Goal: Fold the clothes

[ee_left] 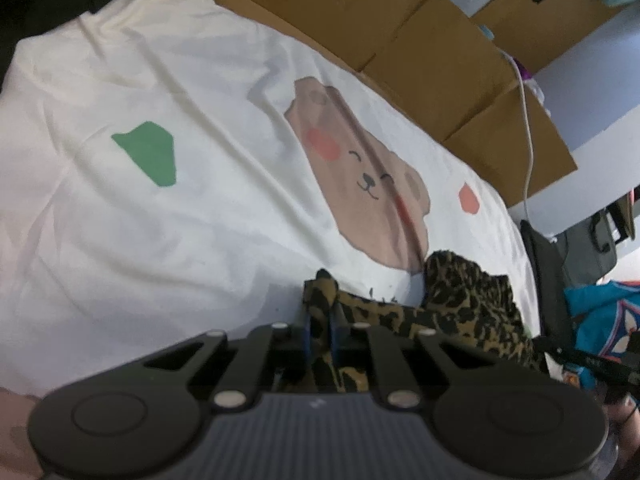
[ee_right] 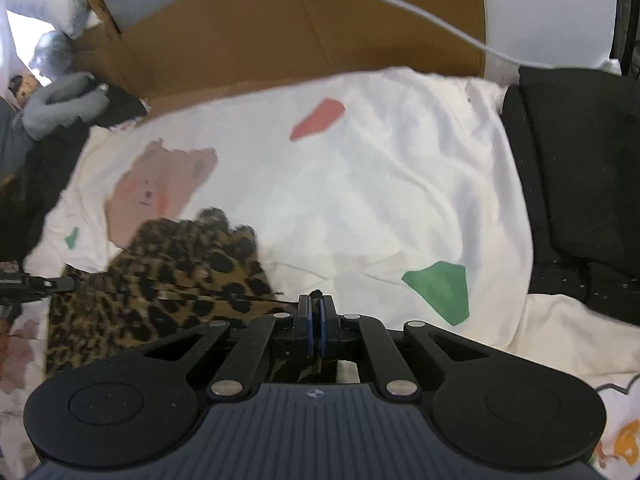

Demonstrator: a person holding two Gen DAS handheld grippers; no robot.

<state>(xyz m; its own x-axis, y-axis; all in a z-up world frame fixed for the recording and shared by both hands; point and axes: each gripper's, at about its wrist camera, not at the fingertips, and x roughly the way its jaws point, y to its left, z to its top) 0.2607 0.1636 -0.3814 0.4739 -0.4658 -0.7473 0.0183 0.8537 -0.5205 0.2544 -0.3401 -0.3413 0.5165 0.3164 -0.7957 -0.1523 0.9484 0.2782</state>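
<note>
Both hand-held grippers pinch leopard-print garment (ee_left: 460, 304) (cardboard box (ee_left: 400, 40) behind).

One leopard-print garment (ee_left: 460, 304), one white bedsheet (ee_left: 160, 220) (printed with one bear face (ee_left: 360, 184)), two tongs (ee_left: 320, 320) (ee_right: 316, 316).

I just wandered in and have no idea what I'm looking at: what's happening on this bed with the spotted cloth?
A person is folding a leopard-print garment on a white bedsheet printed with bears, using two hand-held grippers. The left gripper is clamped on a bunched edge of the garment. The right gripper is shut on a thin bit of it. The garment still lies crumpled, not yet folded.
</note>
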